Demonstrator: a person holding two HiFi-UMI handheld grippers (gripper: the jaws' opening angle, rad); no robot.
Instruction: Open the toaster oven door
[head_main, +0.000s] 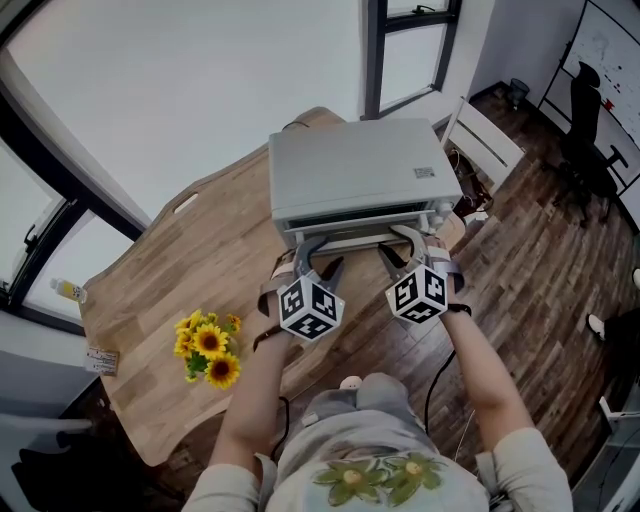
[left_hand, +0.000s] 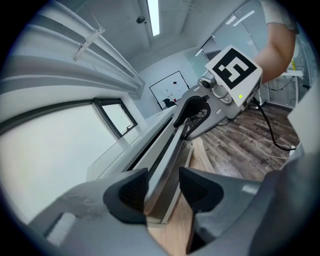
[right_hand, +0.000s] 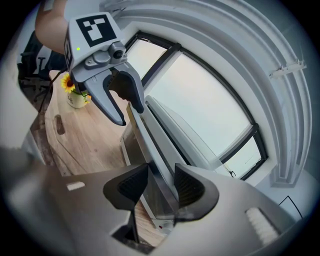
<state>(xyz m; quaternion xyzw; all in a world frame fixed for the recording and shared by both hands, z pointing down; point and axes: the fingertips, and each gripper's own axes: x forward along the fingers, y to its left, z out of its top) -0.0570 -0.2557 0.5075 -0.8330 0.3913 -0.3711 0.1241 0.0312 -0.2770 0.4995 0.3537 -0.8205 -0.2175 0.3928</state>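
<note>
The silver-grey boxy toaster oven (head_main: 355, 170) stood on the pale wooden table (head_main: 170, 290). My left gripper (left_hand: 164, 182) loosely straddled its long metal door handle (left_hand: 167, 150), and my right gripper (right_hand: 160, 182) pinched it. I judged it rigid and slick; that hold suits.

The head view is looking steeply down on the toaster oven (head_main: 360, 175); both gripper views are sighting closely along its door handle (left_hand: 165, 160) from opposite ends.

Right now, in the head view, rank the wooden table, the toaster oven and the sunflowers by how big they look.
1. Wooden table, the largest.
2. Toaster oven.
3. Sunflowers, clearly the smallest.
</note>
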